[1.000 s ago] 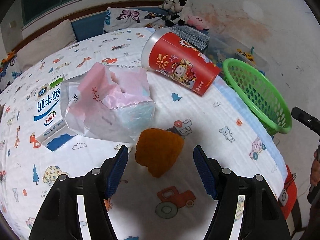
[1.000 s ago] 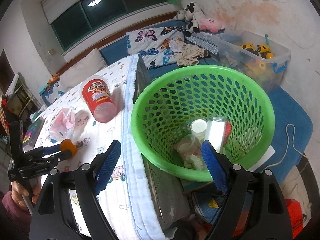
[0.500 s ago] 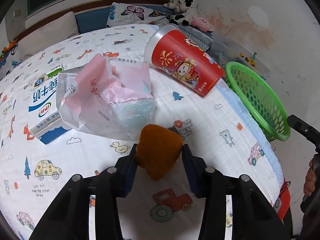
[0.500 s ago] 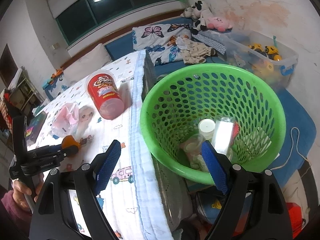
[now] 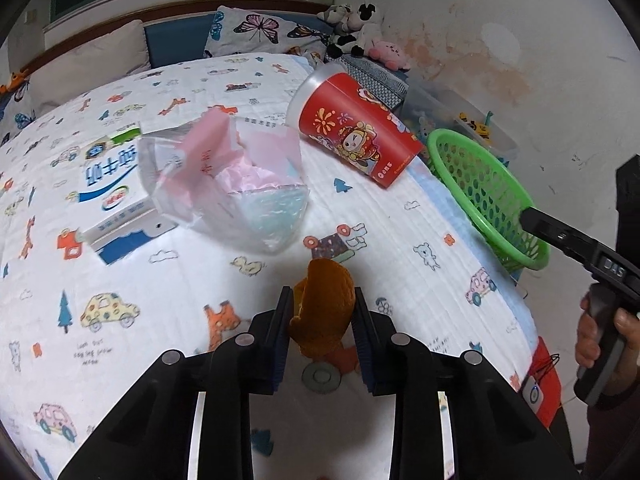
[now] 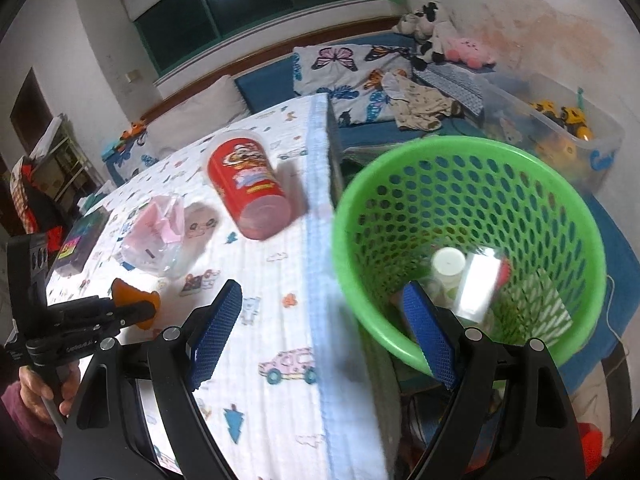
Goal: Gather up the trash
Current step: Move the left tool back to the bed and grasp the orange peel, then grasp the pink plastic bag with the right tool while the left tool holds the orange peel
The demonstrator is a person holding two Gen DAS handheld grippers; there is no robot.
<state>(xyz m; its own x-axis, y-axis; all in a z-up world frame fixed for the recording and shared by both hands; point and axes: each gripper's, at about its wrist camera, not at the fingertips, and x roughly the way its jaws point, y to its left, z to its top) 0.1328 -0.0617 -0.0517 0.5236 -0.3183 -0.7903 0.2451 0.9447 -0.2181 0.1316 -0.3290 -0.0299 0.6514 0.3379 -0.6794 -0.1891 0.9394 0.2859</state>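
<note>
My left gripper (image 5: 320,316) is closing its jaws on an orange peel (image 5: 325,304), squeezed between the blue pads and lifted just off the cartoon-print bed cover (image 5: 120,320). The same peel (image 6: 134,304) shows at the left of the right wrist view, clamped in the left gripper (image 6: 132,310). Beyond it lie a clear plastic bag with pink paper (image 5: 228,180), a milk carton (image 5: 112,188) and a red paper cup (image 5: 356,128) on its side. My right gripper (image 6: 320,340) stands open and empty over the bed's edge, next to the green basket (image 6: 472,152).
The green basket (image 5: 484,192) stands beside the bed and holds a small white-capped bottle (image 6: 448,264) and wrappers. A clear box of toys (image 6: 560,128) sits behind it. Pillows and plush toys (image 5: 352,28) line the headboard. A hand (image 5: 600,336) holds the right gripper's handle.
The left gripper's jaws closed from wide apart onto the orange peel and raised it slightly. The right gripper shifted sideways, so the basket sits further right in its view.
</note>
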